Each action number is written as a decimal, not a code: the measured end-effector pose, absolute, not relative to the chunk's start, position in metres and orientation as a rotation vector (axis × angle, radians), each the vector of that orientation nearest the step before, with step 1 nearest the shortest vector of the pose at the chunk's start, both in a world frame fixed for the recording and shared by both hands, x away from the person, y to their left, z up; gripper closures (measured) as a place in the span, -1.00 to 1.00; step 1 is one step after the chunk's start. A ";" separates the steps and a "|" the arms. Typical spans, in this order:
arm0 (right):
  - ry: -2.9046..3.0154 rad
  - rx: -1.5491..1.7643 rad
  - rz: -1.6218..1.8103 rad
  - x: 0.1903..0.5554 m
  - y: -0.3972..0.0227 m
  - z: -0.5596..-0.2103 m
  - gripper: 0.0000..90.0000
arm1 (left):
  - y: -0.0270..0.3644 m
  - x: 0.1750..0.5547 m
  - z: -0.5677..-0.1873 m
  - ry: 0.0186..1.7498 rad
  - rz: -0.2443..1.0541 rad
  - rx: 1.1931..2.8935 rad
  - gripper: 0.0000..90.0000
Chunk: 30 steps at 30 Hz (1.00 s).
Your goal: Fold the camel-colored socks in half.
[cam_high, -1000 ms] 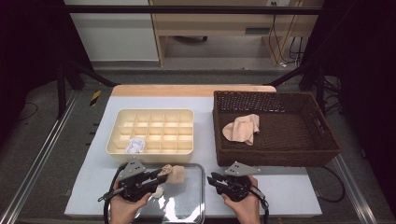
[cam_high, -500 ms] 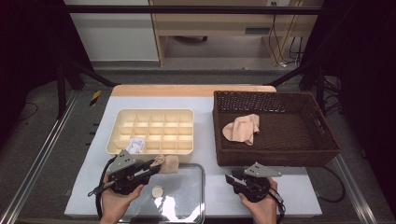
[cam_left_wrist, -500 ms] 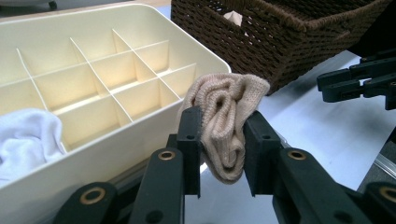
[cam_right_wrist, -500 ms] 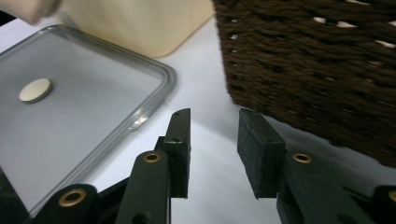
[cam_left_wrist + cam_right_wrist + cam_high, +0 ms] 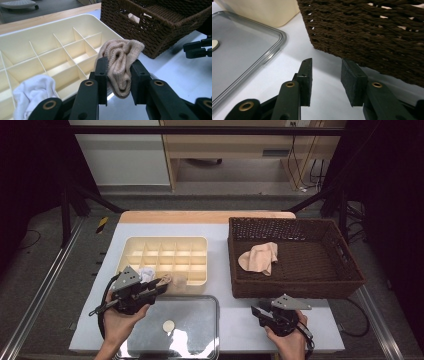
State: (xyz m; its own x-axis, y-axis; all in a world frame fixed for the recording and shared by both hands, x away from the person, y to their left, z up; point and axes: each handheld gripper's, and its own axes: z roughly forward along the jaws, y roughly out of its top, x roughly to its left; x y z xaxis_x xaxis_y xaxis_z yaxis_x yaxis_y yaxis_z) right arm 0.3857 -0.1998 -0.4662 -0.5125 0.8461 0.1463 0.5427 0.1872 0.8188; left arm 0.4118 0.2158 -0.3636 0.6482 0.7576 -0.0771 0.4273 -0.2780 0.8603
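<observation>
My left gripper is clenched on a rolled beige sock, the bundle standing up between the jaws with its long axis roughly upright and its bulk above the pads. It rides just at the near edge of the cream divider tray, so the cells lie straight ahead of the jaws and a little below. The nearest cell on my left already holds a white sock; the empty cells beside and beyond it are the likely target, I judge, and only the thin partitions stand in the way. My right gripper has just been opening, with nothing between its jaws, low over the table beside the wicker basket, well apart from the tray. Between my hands lies the clear lid. Another beige sock lies in the basket.
</observation>
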 end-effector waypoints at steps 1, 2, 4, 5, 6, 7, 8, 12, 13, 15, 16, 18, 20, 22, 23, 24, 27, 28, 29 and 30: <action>2.126 1.315 1.242 0.386 -0.201 -0.466 0.38 | 0.216 0.414 -0.361 0.934 0.440 1.917 0.56; 2.125 1.317 1.242 0.386 -0.201 -0.466 0.38 | 0.217 0.416 -0.360 0.938 0.445 1.916 0.56; 2.125 1.318 1.240 0.386 -0.203 -0.467 0.38 | 0.217 0.420 -0.356 0.942 0.456 1.921 0.56; 2.124 1.318 1.238 0.386 -0.203 -0.467 0.37 | 0.218 0.422 -0.354 0.943 0.463 1.923 0.56; 2.123 1.321 1.239 0.385 -0.204 -0.467 0.37 | 0.218 0.424 -0.351 0.944 0.467 1.925 0.56; 2.121 1.321 1.238 0.385 -0.204 -0.466 0.37 | 0.219 0.425 -0.350 0.943 0.470 1.929 0.56; 2.121 1.324 1.241 0.385 -0.205 -0.466 0.37 | 0.220 0.427 -0.348 0.947 0.473 1.929 0.56; 2.117 1.328 1.239 0.385 -0.206 -0.467 0.36 | 0.223 0.436 -0.343 0.965 0.491 1.949 0.56; 2.119 1.329 1.237 0.385 -0.207 -0.467 0.36 | 0.223 0.438 -0.343 0.970 0.496 1.951 0.56; 2.121 1.333 1.237 0.385 -0.207 -0.467 0.36 | 0.225 0.442 -0.342 0.978 0.501 1.963 0.56; 2.121 1.331 1.237 0.385 -0.207 -0.467 0.36 | 0.226 0.445 -0.343 0.986 0.504 1.974 0.56; 2.122 1.329 1.236 0.385 -0.207 -0.467 0.36 | 0.227 0.449 -0.344 0.995 0.507 1.984 0.56; 2.123 1.330 1.236 0.386 -0.206 -0.467 0.36 | 0.228 0.453 -0.345 1.010 0.507 1.985 0.56; 2.127 1.328 1.235 0.386 -0.206 -0.468 0.36 | 0.230 0.456 -0.347 1.018 0.511 1.994 0.56; 2.128 1.331 1.232 0.386 -0.206 -0.468 0.36 | 0.231 0.458 -0.348 1.026 0.513 1.992 0.56; 2.130 1.330 1.234 0.386 -0.206 -0.468 0.35 | 0.232 0.460 -0.348 1.030 0.513 1.990 0.56; 2.131 1.330 1.234 0.386 -0.206 -0.468 0.35 | 0.236 0.464 -0.351 1.046 0.516 1.992 0.56; 2.130 1.331 1.234 0.387 -0.206 -0.468 0.35 | 0.237 0.465 -0.351 1.049 0.518 1.997 0.56; 2.130 1.333 1.234 0.387 -0.206 -0.468 0.35 | 0.237 0.466 -0.352 1.052 0.517 1.998 0.56; 2.130 1.333 1.234 0.387 -0.206 -0.468 0.35 | 0.238 0.468 -0.353 1.057 0.515 2.001 0.56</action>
State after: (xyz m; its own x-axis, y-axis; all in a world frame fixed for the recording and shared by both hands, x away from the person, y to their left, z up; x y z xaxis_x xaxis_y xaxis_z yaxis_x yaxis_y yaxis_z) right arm 0.3866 -0.2061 -0.4677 -0.5018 0.8514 0.1526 0.5558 0.1822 0.8111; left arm 0.4679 0.2383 -0.3530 0.5682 0.8228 -0.0117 0.4981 -0.3326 0.8008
